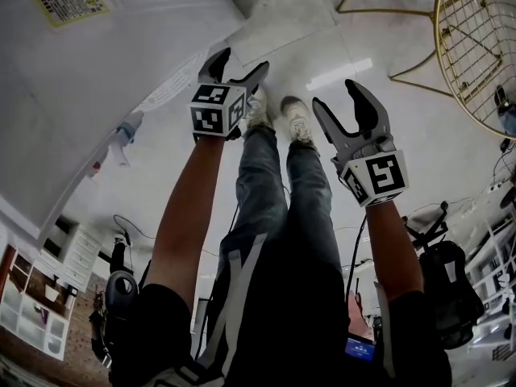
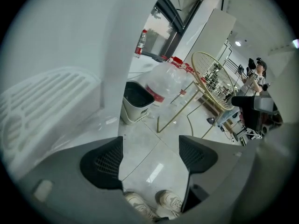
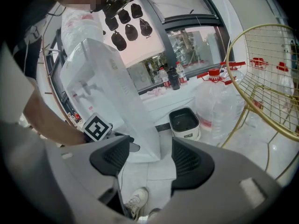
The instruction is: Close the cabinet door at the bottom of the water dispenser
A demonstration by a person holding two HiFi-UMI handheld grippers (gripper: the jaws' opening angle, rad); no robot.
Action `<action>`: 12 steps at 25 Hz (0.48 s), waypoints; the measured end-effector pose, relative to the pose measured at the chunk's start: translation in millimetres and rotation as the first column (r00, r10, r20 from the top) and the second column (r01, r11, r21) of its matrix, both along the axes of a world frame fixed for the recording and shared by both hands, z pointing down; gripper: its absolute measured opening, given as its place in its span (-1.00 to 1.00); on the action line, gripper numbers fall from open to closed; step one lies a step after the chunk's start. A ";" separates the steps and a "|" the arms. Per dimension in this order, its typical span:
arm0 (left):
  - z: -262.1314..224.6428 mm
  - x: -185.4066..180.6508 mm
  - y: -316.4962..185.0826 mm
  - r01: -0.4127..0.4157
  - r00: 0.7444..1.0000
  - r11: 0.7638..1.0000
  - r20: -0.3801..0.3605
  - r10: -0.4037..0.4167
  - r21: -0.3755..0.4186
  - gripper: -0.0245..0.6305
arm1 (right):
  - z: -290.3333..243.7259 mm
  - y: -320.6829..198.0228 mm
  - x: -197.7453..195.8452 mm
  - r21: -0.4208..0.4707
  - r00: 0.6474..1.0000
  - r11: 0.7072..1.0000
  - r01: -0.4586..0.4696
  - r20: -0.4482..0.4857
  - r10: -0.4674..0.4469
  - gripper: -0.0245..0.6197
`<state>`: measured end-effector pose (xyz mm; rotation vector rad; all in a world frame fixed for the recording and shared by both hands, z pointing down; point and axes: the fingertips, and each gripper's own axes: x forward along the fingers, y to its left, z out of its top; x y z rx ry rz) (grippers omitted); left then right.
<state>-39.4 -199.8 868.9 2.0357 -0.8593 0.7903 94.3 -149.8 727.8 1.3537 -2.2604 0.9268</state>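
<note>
At the far left of the head view we see the white water dispenser, with a yellow label on its broad face and its taps sticking out along the front edge. The cabinet door is on the lower stretch of that front, nearest the floor. We see it almost edge-on, so we cannot tell whether it is fully home.

Just beside it is the left hand-held gripper, pointing down. Its jaws stand apart and hold nothing. In its own view only floor tiles and our shoes show between the pads, with the dispenser's white wall filling the left side. In the right gripper view, the left hand-held gripper's tips lie over the dispenser's lowest part, but we cannot say whether they touch it.

Next come our legs and two pale shoes on the tiled floor.

Right of them is the right hand-held gripper, also spread wide and empty, well clear of the dispenser. Between its pads we see only the foot of the dispenser and the floor beyond.

Further right in that view, a small bin stands against the wall, with large water jugs just beside it. A gold wire chair is at the right edge.
</note>
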 end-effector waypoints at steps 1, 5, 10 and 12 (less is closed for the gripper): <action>-2.8 0.4 2.2 -0.007 1.000 1.000 -0.001 0.007 -0.002 0.23 | -2.2 0.7 -0.6 -0.001 1.000 1.000 0.002 -0.005 -0.002 -0.05; -32.9 6.0 14.7 -0.029 1.000 1.000 -0.013 0.029 0.006 0.23 | -20.0 9.4 -0.5 0.011 1.000 1.000 0.016 -0.019 -0.016 -0.05; -116.7 31.6 20.7 -0.001 0.996 0.995 -0.091 0.010 0.103 0.10 | -77.0 6.5 6.5 0.103 1.000 0.995 0.014 -0.019 -0.012 -0.06; -156.9 42.1 17.1 0.024 0.993 0.986 -0.120 -0.003 0.166 -0.02 | -105.3 4.0 13.4 0.146 1.000 0.989 0.005 -0.011 -0.004 -0.09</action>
